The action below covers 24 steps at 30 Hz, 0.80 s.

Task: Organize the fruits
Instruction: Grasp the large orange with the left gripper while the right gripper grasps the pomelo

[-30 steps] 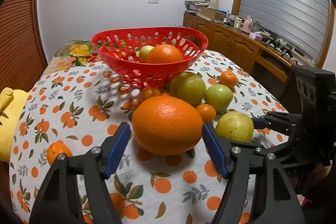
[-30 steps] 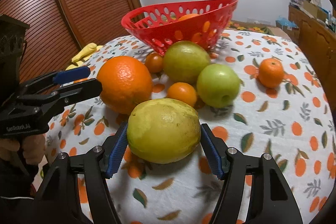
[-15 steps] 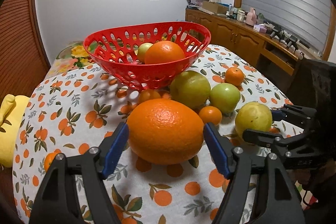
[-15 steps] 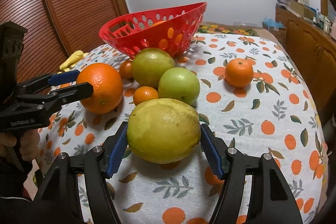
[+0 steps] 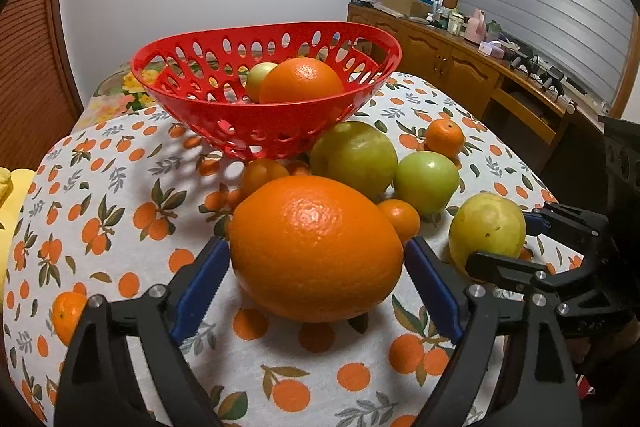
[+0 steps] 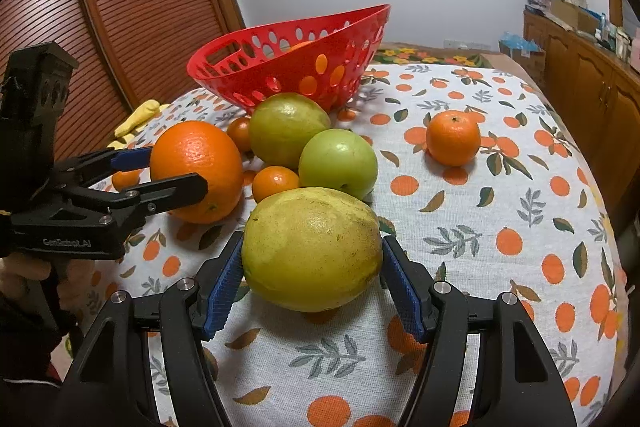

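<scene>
Right wrist view: basket point(image 6: 320, 67) contents mostly hidden behind its wall.

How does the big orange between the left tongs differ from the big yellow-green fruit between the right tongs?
The big round orange is bright orange with glossy, pebbled skin; the big yellow-green fruit is dull and speckled. The orange is rounder; the yellow-green fruit is broader. Both rest on the tablecloth between tongs.

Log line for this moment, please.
left gripper: jaws just opened wider, flanking large round orange on table; right gripper: clamped on big yellow-green fruit
</scene>
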Tool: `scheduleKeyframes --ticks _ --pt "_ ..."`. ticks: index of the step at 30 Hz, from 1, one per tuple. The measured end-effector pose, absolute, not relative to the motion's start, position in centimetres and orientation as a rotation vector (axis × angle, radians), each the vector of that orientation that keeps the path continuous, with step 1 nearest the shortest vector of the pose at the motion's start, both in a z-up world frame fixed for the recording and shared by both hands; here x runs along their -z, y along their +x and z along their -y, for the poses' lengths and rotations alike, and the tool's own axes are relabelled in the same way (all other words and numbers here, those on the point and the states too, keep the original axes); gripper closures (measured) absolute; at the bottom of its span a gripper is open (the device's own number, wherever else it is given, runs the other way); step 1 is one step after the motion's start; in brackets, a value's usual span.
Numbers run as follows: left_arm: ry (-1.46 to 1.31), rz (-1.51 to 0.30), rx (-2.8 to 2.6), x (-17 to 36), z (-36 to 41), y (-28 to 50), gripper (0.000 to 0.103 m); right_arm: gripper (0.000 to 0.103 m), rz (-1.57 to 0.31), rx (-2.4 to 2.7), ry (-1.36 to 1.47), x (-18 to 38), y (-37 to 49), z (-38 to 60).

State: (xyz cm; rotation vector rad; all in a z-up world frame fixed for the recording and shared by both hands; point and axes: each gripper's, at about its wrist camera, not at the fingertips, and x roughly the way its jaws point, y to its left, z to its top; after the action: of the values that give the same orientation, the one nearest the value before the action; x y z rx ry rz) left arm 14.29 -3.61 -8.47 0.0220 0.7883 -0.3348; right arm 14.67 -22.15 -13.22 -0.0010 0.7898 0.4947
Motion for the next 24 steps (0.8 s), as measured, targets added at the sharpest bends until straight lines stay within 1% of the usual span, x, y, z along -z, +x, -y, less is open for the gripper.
scheduleKeyframes --ticks 6,24 --pt "0.023 -0.804 0.334 9.0 3.8 14.7 0.011 0.034 -0.791 -0.494 0.004 13.2 14.6 22.3" --pt "0.012 -0.815 0.343 9.6 3.8 15.5 0.011 0.034 -0.789 -0.479 0.013 13.2 14.6 22.5"
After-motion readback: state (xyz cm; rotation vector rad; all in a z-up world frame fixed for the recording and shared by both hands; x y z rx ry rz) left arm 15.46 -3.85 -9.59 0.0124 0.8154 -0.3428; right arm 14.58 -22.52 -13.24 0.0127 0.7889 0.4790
